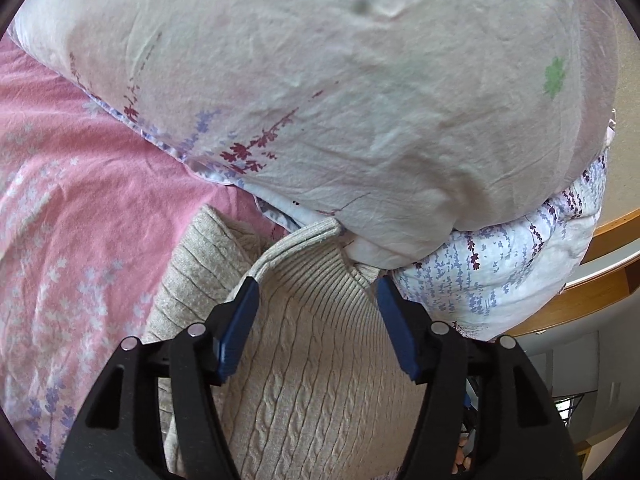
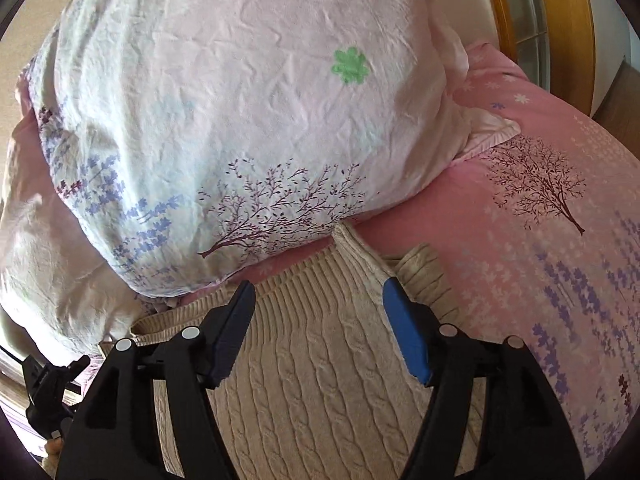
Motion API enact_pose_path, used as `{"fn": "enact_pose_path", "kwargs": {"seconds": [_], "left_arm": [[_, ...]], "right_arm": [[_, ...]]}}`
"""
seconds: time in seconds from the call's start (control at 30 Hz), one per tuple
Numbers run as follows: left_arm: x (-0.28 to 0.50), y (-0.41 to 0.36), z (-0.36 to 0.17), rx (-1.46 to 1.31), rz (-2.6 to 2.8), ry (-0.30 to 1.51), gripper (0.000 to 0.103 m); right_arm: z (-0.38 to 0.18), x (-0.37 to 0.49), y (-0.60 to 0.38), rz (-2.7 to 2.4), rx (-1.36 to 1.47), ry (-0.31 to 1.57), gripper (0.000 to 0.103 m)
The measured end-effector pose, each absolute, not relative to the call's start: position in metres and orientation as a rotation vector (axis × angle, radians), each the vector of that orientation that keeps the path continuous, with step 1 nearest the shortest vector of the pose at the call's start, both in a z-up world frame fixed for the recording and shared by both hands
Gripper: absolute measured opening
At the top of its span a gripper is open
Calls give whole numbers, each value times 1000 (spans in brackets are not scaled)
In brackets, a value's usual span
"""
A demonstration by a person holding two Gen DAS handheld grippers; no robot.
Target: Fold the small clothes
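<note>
sweater (image 1: 316, 360), tree-print sheet (image 2: 540, 240) right view only

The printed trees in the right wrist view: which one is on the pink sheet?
The dark lone tree right of the pillow; the other trees are printed on the pillow itself.

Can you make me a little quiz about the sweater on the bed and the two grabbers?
1. True or false: the left gripper is clamped shut on the beige sweater.
2. What lies just past the sweater's ribbed edge? A) the big pale pillow B) a wooden chair C) a pile of socks
3. Fill in: the sweater lies on a ___ bedsheet printed with trees and flowers.

Key
1. False: both it and the right gripper hang open above the knit, fingers apart.
2. A
3. pink
</note>
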State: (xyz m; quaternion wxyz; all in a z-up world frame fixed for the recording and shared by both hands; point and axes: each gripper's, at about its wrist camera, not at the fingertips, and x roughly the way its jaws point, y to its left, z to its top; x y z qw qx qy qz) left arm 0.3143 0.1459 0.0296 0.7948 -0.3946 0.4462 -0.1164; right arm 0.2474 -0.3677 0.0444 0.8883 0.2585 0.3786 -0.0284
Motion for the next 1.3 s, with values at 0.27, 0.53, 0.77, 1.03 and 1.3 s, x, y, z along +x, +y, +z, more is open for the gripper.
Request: {"fn": "enact_pose_path", "kwargs": {"seconds": [0.27,0.53,0.77,1.03,1.3], "left_arm": [[280,129,57,-621,-348,917,62],[270,98,29,-457,-318,1029,62],[266,96,20,-404,-304,1025,62],[260,98,19,-440,-310,1001,62],[257,101,24,-431,-315,995,62]], "right_arm": [[38,235,-321,46,363,827,65],[8,235,-300,-9,209,949,65],[3,227,-296,-21,139,967,67],[1,222,-295,-29,138,959,68],[0,226,-293,-20,133,975,70]]}}
